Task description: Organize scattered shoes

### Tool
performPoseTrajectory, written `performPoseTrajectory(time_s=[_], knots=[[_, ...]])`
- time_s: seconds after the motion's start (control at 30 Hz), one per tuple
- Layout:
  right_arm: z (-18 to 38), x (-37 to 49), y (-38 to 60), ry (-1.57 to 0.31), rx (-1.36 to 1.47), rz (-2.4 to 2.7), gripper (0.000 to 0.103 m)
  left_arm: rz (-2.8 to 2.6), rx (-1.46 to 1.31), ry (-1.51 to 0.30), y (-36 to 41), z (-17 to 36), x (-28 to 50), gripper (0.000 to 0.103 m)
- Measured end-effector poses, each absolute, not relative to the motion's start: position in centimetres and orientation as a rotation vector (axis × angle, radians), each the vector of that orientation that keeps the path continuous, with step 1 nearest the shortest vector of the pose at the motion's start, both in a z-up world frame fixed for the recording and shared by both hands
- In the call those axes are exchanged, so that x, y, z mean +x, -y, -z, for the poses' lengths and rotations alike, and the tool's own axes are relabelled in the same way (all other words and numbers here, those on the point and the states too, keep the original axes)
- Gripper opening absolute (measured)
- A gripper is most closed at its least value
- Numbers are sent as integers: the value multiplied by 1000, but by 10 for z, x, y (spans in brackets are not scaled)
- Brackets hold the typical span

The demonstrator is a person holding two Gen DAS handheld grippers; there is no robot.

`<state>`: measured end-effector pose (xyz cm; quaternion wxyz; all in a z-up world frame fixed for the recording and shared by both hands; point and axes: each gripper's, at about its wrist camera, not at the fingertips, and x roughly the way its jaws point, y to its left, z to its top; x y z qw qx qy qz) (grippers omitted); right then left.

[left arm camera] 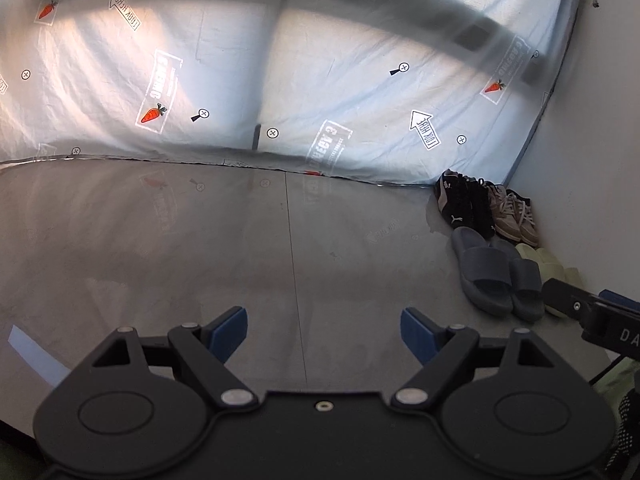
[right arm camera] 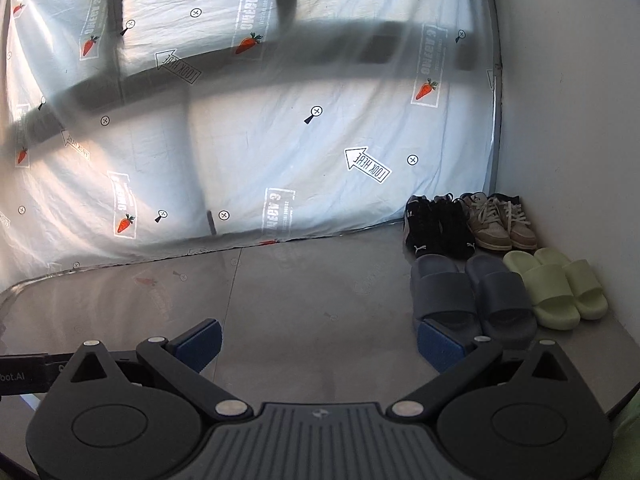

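Note:
Shoes stand in pairs in the far right corner by the wall. Black sneakers [right arm camera: 438,226] and beige sneakers [right arm camera: 500,220] sit in the back row. Dark grey slides [right arm camera: 472,296] and pale green slides [right arm camera: 560,288] sit in front of them. The same shoes show in the left wrist view: black sneakers [left arm camera: 464,204], beige sneakers [left arm camera: 514,216], grey slides [left arm camera: 496,280], green slides [left arm camera: 548,260]. My left gripper [left arm camera: 324,336] is open and empty over bare floor. My right gripper [right arm camera: 318,346] is open and empty, its right fingertip just short of the grey slides.
A light blue printed sheet [right arm camera: 280,140] hangs along the back, down to the grey glossy floor [right arm camera: 300,300]. A white wall [right arm camera: 568,120] bounds the right side. My right gripper's body [left arm camera: 600,316] shows at the right edge of the left wrist view.

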<state>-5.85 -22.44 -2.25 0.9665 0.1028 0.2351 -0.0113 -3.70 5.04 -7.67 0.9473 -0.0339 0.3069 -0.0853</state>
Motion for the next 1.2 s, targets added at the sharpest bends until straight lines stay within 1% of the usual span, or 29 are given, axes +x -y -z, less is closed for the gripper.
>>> performPoseTrajectory(time_s=[0.07,0.43,0.83,0.9,1.2], knots=[[18,-67,212,-470,174,27,103,166,-65,-629,-55,76,-42,84],[17,-90,182,-510,171,-36,103,137,-60,-642,-64,76,-63,84],[18,-92,181,-515,160,-65,103,112,-67,-644,-63,81,-67,84],[19,-90,181,-516,159,-69,103,120,-60,-645,-72,83,-65,84],[20,-88,181,-506,150,-68,103,129,-42,-632,-63,82,-66,84]])
